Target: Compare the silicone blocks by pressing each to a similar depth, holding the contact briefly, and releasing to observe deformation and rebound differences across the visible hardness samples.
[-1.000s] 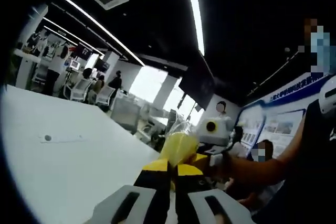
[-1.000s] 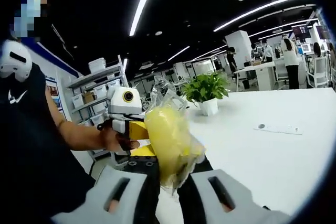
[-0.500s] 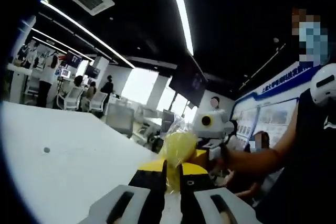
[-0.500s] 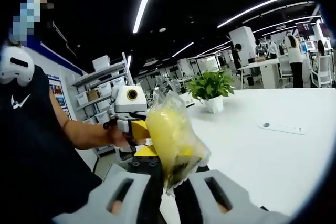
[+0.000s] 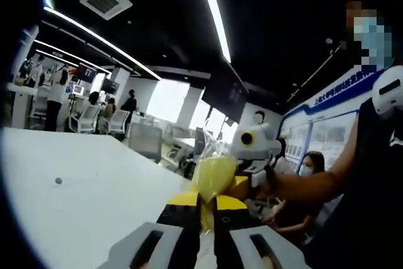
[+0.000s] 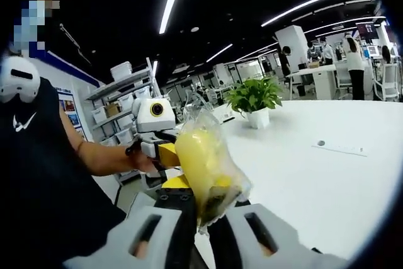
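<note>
You hold bagged yellow block (image 6: 203, 163) aloft: left tongs (image 5: 203, 205) and right tongs (image 6: 200, 205) both clenched on it, above white surface (image 6: 327, 181). No pressing visible; comparison all ahead.

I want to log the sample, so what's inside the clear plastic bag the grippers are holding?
The plastic bag holds a yellow block. Both the left gripper and right gripper pinch it; the bottom is hidden between the jaws.

A white table (image 6: 327, 181) stretches across an open office, with a potted green plant (image 6: 254, 99) standing on it. Shelves with boxes (image 6: 119, 114) line the wall, and ceiling light strips (image 5: 211, 4) glow overhead.
</note>
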